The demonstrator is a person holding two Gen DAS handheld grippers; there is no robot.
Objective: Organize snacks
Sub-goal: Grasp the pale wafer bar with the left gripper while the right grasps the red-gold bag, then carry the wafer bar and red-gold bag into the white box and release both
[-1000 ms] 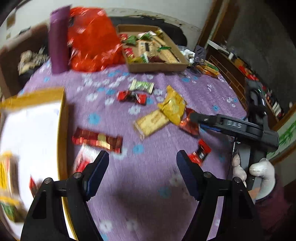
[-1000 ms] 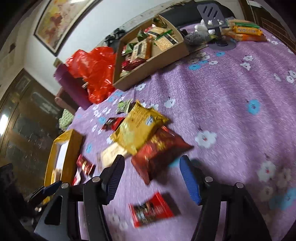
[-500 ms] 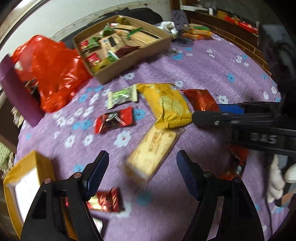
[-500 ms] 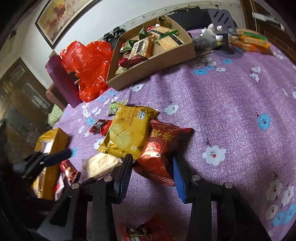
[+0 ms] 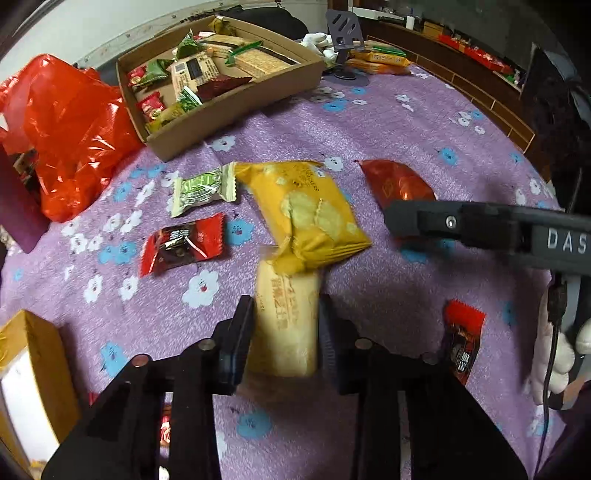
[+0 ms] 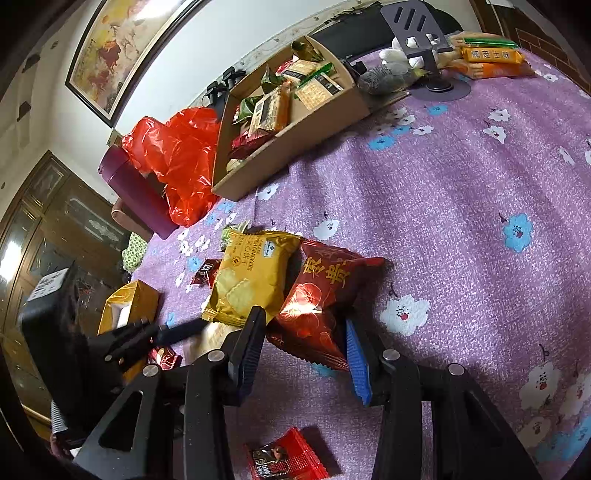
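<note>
My left gripper (image 5: 286, 328) is shut on a pale yellow biscuit pack (image 5: 286, 321) that lies on the purple flowered tablecloth (image 5: 388, 122); the pack's far end is under a yellow cracker bag (image 5: 306, 214). My right gripper (image 6: 304, 349) straddles the near end of a red foil snack bag (image 6: 321, 295), its jaws close beside the bag; contact is unclear. The yellow cracker bag (image 6: 251, 277) lies just left of it. A cardboard box (image 5: 229, 107) with several snacks stands at the back.
A green-white candy (image 5: 201, 190), a red-black candy (image 5: 183, 245) and another red candy (image 5: 461, 343) lie loose. A red plastic bag (image 5: 62, 125) and a purple cylinder (image 6: 136, 192) stand at left. A yellow box (image 5: 33, 365) is near left. A phone stand (image 6: 424, 33) is at the back.
My left gripper moved forward onto the pale yellow biscuit pack and shut on it. My right gripper came forward and down so the red foil bag now sits between its narrowed jaws.
</note>
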